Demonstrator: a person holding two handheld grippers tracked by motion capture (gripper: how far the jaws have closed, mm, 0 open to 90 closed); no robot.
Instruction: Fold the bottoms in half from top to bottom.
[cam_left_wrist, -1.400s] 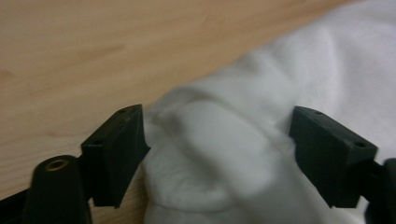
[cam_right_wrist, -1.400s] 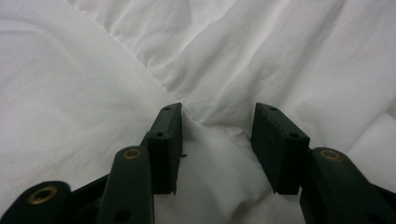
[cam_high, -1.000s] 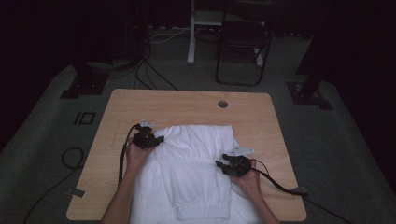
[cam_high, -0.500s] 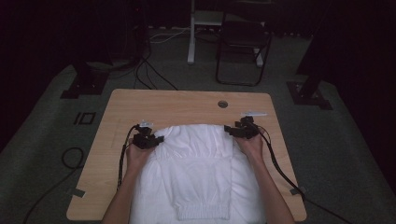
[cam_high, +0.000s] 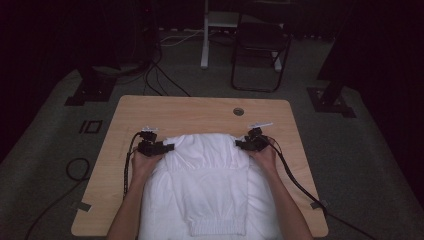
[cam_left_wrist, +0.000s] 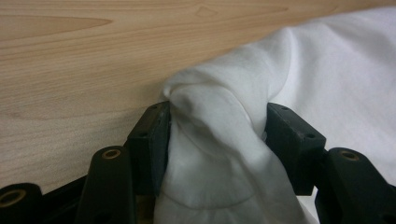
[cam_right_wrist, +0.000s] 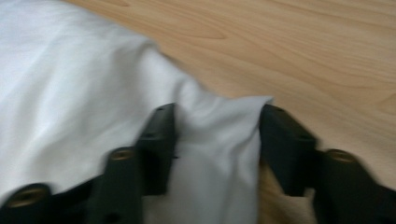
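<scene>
- One wooden bench (cam_high: 180, 112) stands on grey carpet in a dark room; a folding chair (cam_high: 260, 45) sits beyond its far edge.
- Left gripper (cam_high: 167, 148): jaws recently widened, part open around a bunched fold of the white garment (cam_high: 210, 180), cloth touching both pads.
- Right gripper (cam_high: 240, 144): jaws recently narrowed, part open, the garment's corner between them; whether they pinch it I cannot tell.
- Garment spreads from mid-bench to the near edge.

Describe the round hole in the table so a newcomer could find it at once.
Start at the wooden table. Look past the white garment toward the far edge, right of centre. The hole is a small grey ring, the one round mark in the bare wood.
</scene>
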